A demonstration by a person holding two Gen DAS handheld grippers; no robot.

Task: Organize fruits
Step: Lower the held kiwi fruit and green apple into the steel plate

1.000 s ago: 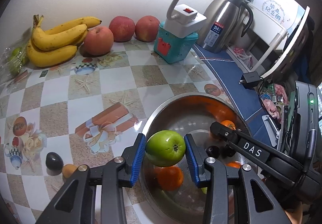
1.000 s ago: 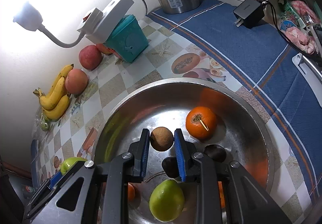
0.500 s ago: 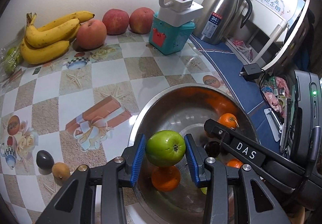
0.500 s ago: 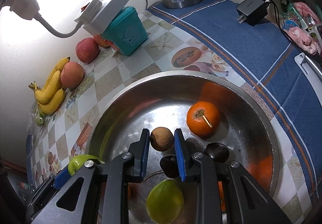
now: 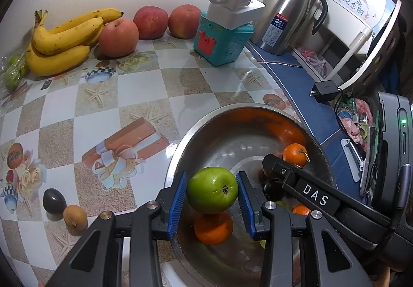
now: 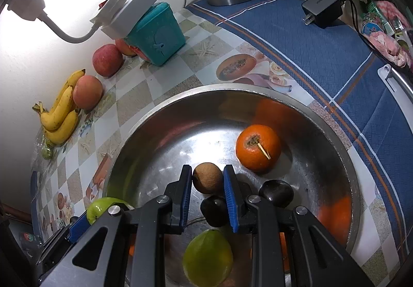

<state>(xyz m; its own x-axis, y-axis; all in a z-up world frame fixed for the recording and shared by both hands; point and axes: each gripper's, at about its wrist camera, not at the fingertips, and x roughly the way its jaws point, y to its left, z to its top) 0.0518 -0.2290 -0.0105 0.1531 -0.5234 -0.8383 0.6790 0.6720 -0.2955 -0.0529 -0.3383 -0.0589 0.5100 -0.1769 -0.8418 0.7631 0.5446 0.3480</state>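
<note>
Holding a green apple (image 5: 212, 190) between its blue pads, the left gripper (image 5: 212, 199) hangs over the near left part of the steel bowl (image 5: 180, 140), low in the left wrist view; the right gripper (image 6: 207, 195) is clamped on a small brown kiwi-like fruit (image 6: 207, 177) above the bowl's middle, centre-low in the right wrist view. Both fruits are round and smooth-sided, so my worry is a slip: each seems pinched only across its widest part, and any tilt or loosening could let one roll out and drop onto the fruit below, bruising it or bouncing over the rim. The two tongs also sit near each other over the bowl, and the right one's black finger crosses the lower right of the left view, so a careless swing might knock the apple loose. Inside the bowl lie a stemmed orange (image 6: 258, 147) toward its right, two dark plum-like fruits (image 6: 276, 192) just below the kiwi, a pale green fruit (image 6: 207, 257) at the bottom edge, and another orange (image 5: 213, 227) under the apple. Outside it, at the upper left, bananas (image 5: 62, 39) and red apples (image 5: 151, 21) line the wall, while a dark fruit (image 5: 53, 201) and a brown one (image 5: 74, 214) rest on the tablecloth at lower left.
</note>
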